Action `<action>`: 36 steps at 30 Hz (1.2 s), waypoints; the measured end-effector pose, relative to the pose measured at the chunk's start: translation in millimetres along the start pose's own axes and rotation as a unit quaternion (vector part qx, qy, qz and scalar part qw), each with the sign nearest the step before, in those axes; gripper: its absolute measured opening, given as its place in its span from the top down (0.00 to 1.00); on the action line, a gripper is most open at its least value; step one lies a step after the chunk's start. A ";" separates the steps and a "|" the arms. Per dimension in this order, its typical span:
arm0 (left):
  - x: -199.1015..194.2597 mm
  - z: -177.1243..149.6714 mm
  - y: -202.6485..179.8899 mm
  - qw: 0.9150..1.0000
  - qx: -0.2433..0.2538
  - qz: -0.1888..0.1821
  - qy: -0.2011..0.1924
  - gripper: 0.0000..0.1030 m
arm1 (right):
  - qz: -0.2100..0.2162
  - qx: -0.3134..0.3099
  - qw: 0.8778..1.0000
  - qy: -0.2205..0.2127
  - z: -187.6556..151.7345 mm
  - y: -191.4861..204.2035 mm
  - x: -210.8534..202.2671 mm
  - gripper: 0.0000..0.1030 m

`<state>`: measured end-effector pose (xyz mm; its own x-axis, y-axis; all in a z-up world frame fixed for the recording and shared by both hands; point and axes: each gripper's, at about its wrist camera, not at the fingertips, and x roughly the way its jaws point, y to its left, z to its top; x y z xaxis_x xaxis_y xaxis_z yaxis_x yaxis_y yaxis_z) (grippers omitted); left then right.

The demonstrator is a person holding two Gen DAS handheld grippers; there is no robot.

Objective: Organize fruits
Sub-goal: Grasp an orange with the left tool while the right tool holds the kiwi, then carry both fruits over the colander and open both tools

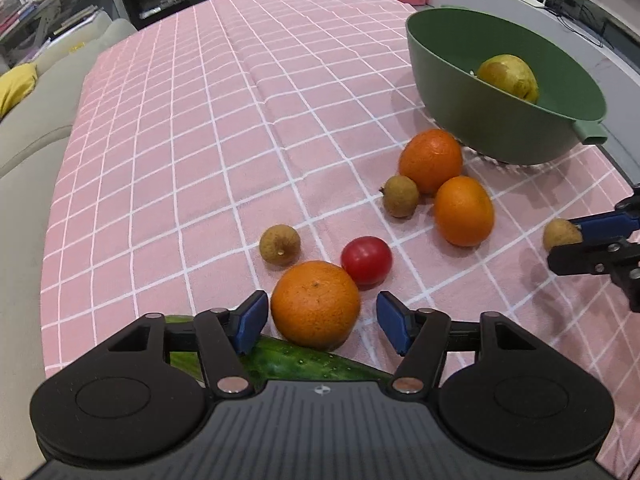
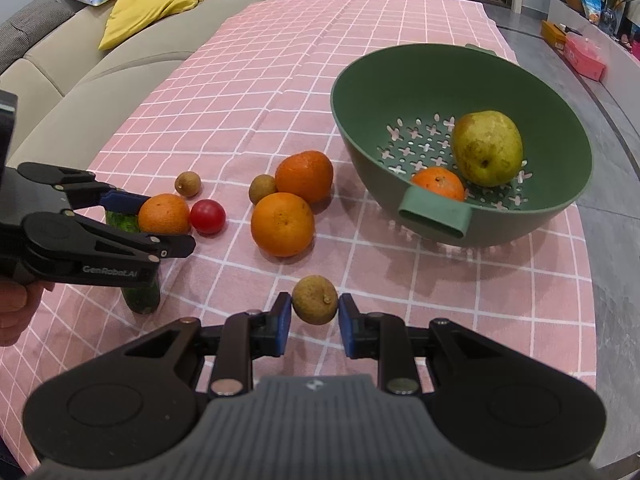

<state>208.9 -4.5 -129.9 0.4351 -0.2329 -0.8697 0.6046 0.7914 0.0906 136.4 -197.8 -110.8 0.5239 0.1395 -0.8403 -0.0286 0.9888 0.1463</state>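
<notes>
My left gripper [image 1: 320, 312] is open, its blue pads on either side of an orange [image 1: 316, 304] on the pink cloth, with a gap on the right side. A cucumber [image 1: 296, 360] lies under that gripper. A red tomato [image 1: 366, 260] touches the orange. My right gripper [image 2: 315, 308] is shut on a small brown longan [image 2: 315, 300], low over the cloth in front of the green colander bowl [image 2: 380, 92]. The bowl holds a pear [image 2: 486, 150] and an orange [image 2: 438, 182].
Two more oranges [image 2: 304, 176] [image 2: 282, 224] and a longan [image 2: 262, 189] sit together left of the bowl. Another longan [image 2: 187, 183] lies behind the tomato [image 2: 207, 216]. A beige sofa [image 2: 100, 76] with a yellow cushion runs along the table's left side.
</notes>
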 end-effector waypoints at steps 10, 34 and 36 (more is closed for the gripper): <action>-4.8 -1.0 1.5 1.000 -0.005 0.003 -0.008 0.49 | 0.000 0.005 1.000 0.004 -0.4 -2.9 3.5 0.79; -44.5 -2.1 0.0 0.998 -0.042 -0.017 -0.043 0.49 | 0.018 0.018 1.000 -0.003 -7.9 -10.5 22.2 0.73; -45.8 -3.1 -0.1 0.998 -0.039 -0.017 -0.043 0.49 | 0.013 0.010 1.000 -0.004 -4.4 -6.7 25.2 0.77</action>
<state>186.8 7.7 -91.5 0.4734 -0.3046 -0.8265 0.5668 0.8236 0.0211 146.1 -200.7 -135.2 0.5299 0.1646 -0.8319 -0.0251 0.9836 0.1786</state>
